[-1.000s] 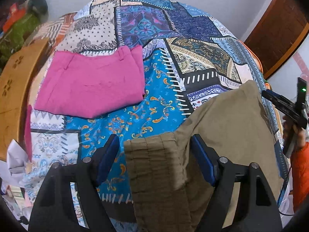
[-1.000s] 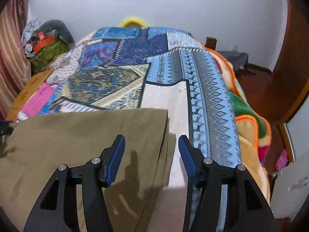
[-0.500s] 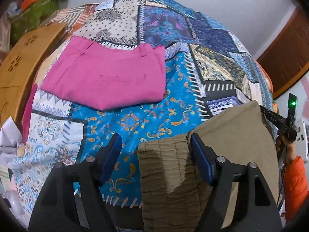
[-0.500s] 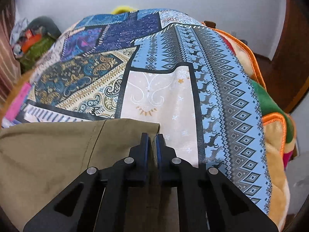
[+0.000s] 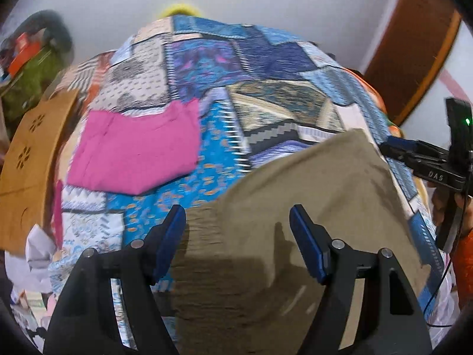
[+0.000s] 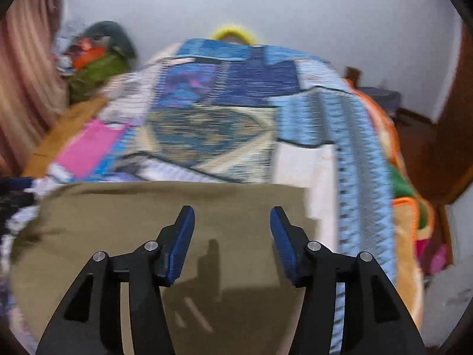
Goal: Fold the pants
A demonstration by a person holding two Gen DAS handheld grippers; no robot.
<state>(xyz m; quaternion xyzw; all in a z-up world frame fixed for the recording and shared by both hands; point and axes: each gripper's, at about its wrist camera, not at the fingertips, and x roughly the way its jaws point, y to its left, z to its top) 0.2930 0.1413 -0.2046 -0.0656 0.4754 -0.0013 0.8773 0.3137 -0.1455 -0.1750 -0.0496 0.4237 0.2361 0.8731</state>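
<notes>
Right hand-held gripper (image 6: 232,236) reopened – both raised above khaki pants (image 6: 147,213)

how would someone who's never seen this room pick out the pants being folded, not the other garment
Start at the bed covered by the blue patchwork-patterned bedspread. Two garments lie on it: the folded bright pink cloth sits farther away toward the wooden bed frame, while the olive-khaki pants lie at the near edge, under both open grippers. They are the dull brownish-green, larger piece with a gathered waistband.
</notes>
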